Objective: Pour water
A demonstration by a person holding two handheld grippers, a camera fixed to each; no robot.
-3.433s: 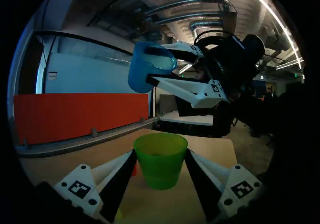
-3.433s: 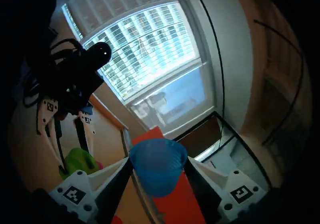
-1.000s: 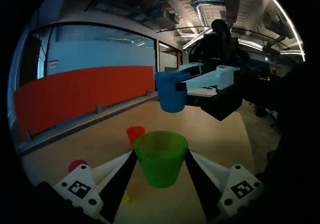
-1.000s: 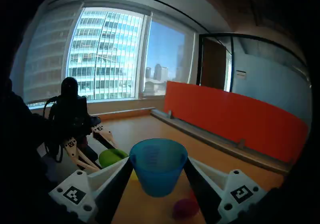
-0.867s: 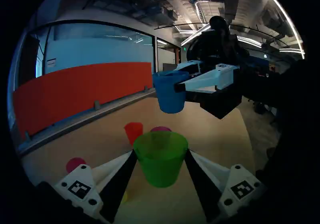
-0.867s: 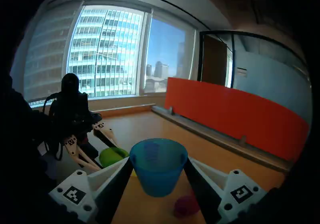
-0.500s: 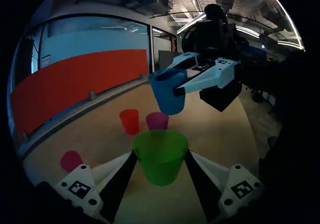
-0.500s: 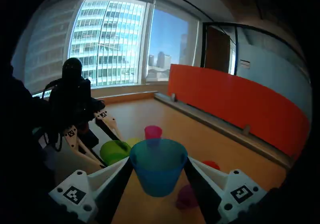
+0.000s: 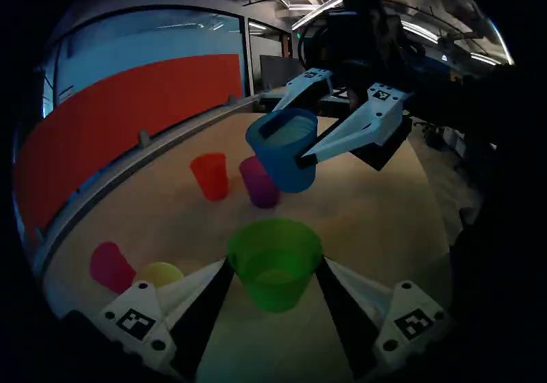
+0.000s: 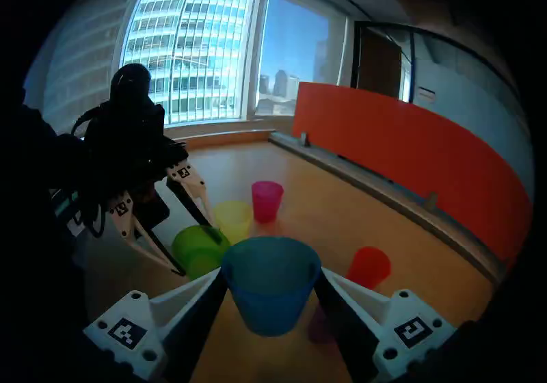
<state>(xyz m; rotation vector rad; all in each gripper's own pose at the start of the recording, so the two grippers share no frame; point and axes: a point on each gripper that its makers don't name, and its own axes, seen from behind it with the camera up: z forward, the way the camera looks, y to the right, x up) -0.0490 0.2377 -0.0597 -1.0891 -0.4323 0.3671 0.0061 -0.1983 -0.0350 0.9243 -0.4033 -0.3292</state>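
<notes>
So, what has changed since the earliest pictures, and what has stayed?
The right gripper has brought the blue cup down from its tipped position high above the green cup to nearly upright, lower over the table. Both grippers stay shut on their cups; the left gripper keeps the green cup upright.

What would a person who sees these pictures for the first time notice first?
Probably the two held cups: the green cup in the left gripper, and the blue cup in the right gripper, raised over the wooden table. Next, the long red wall panel beside the table, then the orange cup and purple cup standing side by side on it.
</notes>
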